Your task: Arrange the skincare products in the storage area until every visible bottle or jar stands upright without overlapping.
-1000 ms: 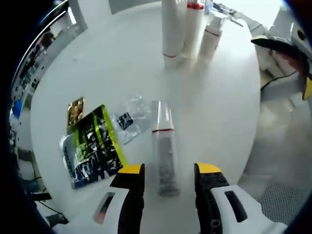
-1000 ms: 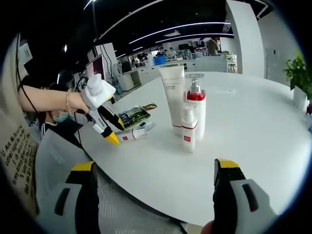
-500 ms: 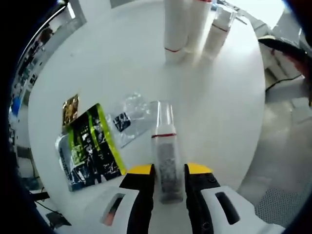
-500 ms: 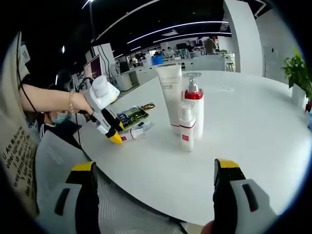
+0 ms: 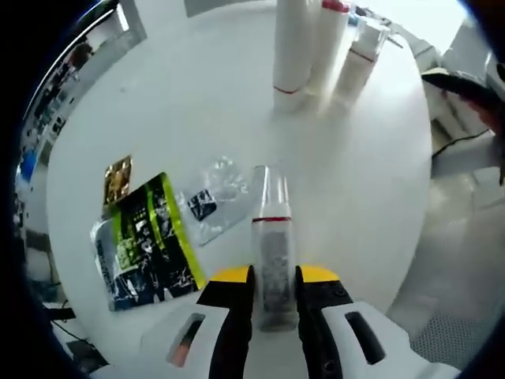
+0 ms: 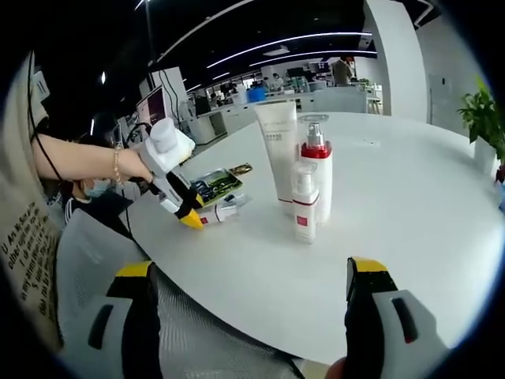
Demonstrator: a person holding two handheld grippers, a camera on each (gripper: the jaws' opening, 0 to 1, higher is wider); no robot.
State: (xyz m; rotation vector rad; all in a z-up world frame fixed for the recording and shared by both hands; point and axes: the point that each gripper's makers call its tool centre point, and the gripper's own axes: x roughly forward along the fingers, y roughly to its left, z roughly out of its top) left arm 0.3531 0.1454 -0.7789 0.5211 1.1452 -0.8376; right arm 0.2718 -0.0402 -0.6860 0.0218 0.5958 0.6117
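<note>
- The lying bottle (image 5: pixel 272 260) rests on its side on the white round table (image 5: pixel 197 103), low in the centre of the left gripper view. It has a clear cap pointing up-frame, a thin red band below the cap and a pale body with grey print too small to read.
- The left gripper (image 5: pixel 274 276) is clenched on the lower body of the lying bottle; both yellow-tipped jaws touch its sides.
- In the right gripper view the same bottle (image 6: pixel 221 212) appears small at centre left, with the left gripper (image 6: pixel 191 219) at its near end, held by a person's hand (image 6: pixel 138 167) wearing a wrist bracelet.
- Three upright products stand close together: a tall white tube (image 6: pixel 278 154), a red-collared pump bottle (image 6: pixel 317 170) with a clear cap, and a small white bottle (image 6: pixel 304 207) with a red label in front. The left gripper view shows them at upper centre, cut off by the frame top: tube (image 5: pixel 292 47), pump bottle (image 5: pixel 327 39), small bottle (image 5: pixel 357 63).
- The tube carries grey lettering, unreadable.
- The left gripper view alone gives a top-down look at a green-and-black sachet (image 5: pixel 150 237), a small gold packet (image 5: pixel 118 178) and a clear plastic wrapper (image 5: pixel 213 197), all left of the lying bottle.
- The right gripper (image 6: pixel 248 272) is released, jaws wide apart, holding nothing, at the table's near edge.
- The right gripper view adds an office background and a green plant (image 6: pixel 485 118) at the right edge.
</note>
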